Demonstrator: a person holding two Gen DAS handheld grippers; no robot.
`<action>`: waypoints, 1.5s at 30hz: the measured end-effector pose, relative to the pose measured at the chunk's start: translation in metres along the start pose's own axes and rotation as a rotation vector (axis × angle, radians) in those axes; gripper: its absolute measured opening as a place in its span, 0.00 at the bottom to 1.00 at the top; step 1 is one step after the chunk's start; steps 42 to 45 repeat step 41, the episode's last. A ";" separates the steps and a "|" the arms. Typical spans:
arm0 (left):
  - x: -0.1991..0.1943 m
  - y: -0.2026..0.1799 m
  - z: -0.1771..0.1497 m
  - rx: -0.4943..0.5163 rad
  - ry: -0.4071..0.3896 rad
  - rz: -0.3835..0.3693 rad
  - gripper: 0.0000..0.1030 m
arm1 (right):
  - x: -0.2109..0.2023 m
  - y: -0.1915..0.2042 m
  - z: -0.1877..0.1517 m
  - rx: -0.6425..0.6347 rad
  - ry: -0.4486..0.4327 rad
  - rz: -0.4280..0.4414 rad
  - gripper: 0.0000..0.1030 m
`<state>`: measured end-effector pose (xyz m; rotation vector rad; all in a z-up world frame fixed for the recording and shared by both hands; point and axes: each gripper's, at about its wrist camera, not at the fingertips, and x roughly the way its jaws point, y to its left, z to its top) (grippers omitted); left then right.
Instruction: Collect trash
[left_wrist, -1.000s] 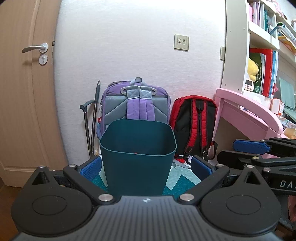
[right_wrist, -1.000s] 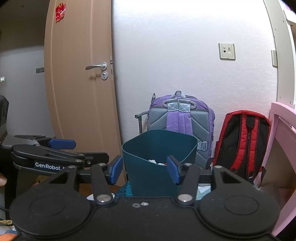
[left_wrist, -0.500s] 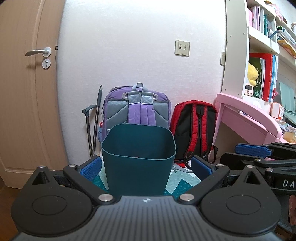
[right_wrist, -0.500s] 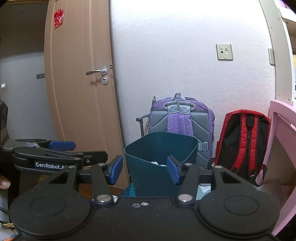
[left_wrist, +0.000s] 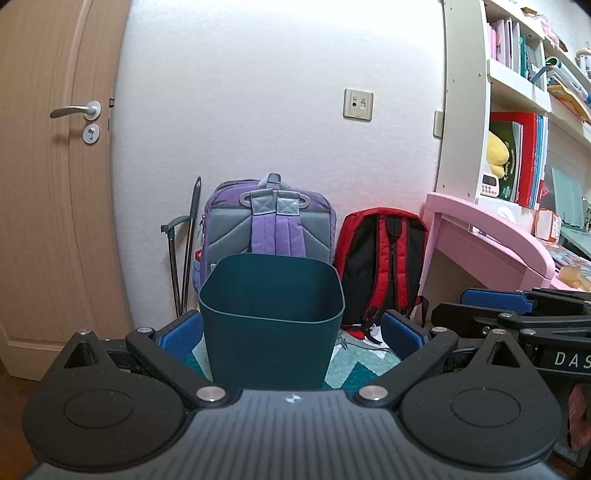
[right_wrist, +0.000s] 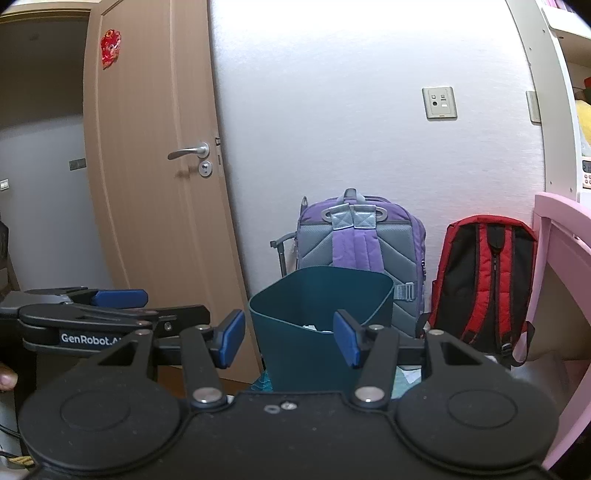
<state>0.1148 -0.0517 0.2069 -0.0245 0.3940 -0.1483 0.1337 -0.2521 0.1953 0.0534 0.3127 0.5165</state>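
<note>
White bedroom wall behind a dark teal trash bin (left_wrist: 271, 321) on a patterned floor mat (left_wrist: 354, 365).

Left hand-held gripper (left_wrist: 291, 334) is spread wide, empty, its blue pads either side of the bin; right hand-held gripper (right_wrist: 289, 339) is also spread, empty. Paper scraps (right_wrist: 314, 327) lie inside the bin. Behind it, a purple backpack (left_wrist: 267, 221) and a red backpack (left_wrist: 384, 258) lean against the wall; pink desk (left_wrist: 487, 236) at right, wooden door (left_wrist: 48, 184) at left.

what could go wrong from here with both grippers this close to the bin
1. The tall dark teal plastic bin stands free on the patterned mat, so a nudge from the open left gripper might tip it.
2. The open right gripper sits close beside the left; they could knock together.
3. Loose papers by the red and black backpack may be overlooked.
</note>
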 end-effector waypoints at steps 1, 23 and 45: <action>-0.001 0.000 0.000 0.001 -0.002 0.002 1.00 | -0.001 0.001 0.000 -0.003 -0.004 -0.003 0.52; -0.028 -0.007 -0.008 -0.014 -0.034 0.033 1.00 | -0.019 0.015 -0.006 -0.012 -0.027 -0.011 0.52; 0.001 0.017 -0.020 -0.053 -0.010 0.039 1.00 | 0.017 0.018 -0.023 0.006 0.046 -0.007 0.52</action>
